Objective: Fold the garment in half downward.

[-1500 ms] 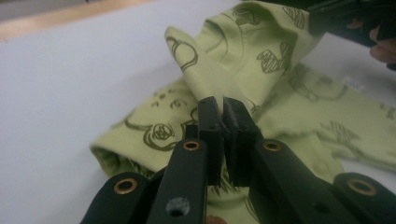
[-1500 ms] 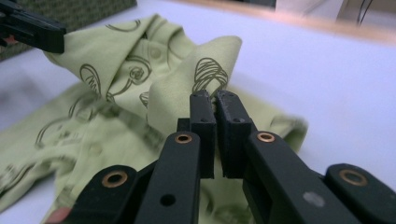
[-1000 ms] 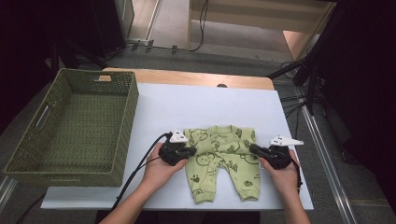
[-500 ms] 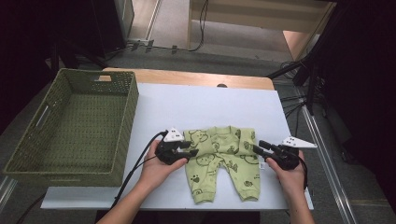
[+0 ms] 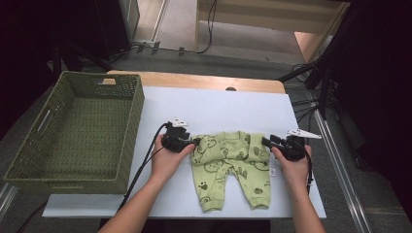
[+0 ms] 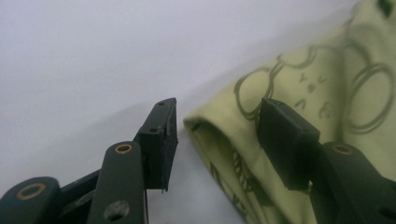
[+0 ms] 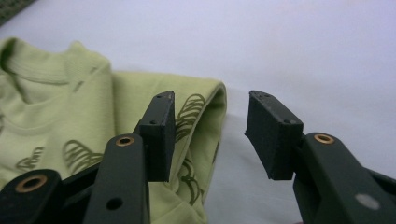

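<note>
While the green woven basket (image 5: 73, 131) sits at the frame's left, the green baby garment (image 5: 228, 167) lies flat at lower centre of the table (image 5: 218, 104). Left hand-held gripper (image 5: 189, 142) and right hand-held gripper (image 5: 268, 141), jaws just opened, flank its edges, released.

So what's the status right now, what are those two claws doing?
Left claw and right claw just opened, gripping nothing. Light green printed baby pants flat on white table. Nothing in the way.
</note>
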Available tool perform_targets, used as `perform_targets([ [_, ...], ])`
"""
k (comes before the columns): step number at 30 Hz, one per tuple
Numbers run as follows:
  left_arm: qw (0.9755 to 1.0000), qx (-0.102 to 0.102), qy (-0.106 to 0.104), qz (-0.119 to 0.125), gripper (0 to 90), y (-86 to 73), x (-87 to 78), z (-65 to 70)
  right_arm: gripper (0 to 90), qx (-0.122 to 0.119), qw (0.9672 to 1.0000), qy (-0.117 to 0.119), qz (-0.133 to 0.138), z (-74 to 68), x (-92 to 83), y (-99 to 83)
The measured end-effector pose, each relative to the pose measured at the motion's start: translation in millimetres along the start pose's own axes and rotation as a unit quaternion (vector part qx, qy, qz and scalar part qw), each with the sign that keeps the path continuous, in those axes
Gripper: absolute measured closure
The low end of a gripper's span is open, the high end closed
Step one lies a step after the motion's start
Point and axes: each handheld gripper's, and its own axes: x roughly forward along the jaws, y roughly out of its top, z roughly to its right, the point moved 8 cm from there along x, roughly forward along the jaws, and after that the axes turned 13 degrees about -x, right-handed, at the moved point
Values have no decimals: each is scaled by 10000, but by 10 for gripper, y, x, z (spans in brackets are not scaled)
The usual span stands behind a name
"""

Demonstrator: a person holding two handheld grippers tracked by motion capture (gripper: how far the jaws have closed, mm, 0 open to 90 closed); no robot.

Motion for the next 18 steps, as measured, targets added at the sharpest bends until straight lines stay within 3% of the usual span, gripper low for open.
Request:
perform_targets([
  [4, 9999, 107, 127, -23, 448, -29, 24, -3, 474, -30, 9997, -7, -233, -7, 82, -51],
  [8, 9997, 209, 80, -100, 558, -47, 32, 33, 475, -129, 9989, 149, -415, -52, 120, -70],
  [12, 9994, 240, -15, -238, 726, -72, 35, 80, 596, -163, 9987, 107, -478, -77, 133, -76],
  [14, 9992, 298, -24, -255, 802, -81, 29, 98, 698, -135, 9986, 160, -494, -100, 140, -79],
  [16, 9988, 367, -50, -311, 827, -78, 19, 94, 783, -145, 9978, 370, -525, -155, 155, -81],
  [18, 9985, 373, -79, -402, 838, -63, -7, 61, 805, -164, 9977, 387, -526, -183, 158, -77],
])
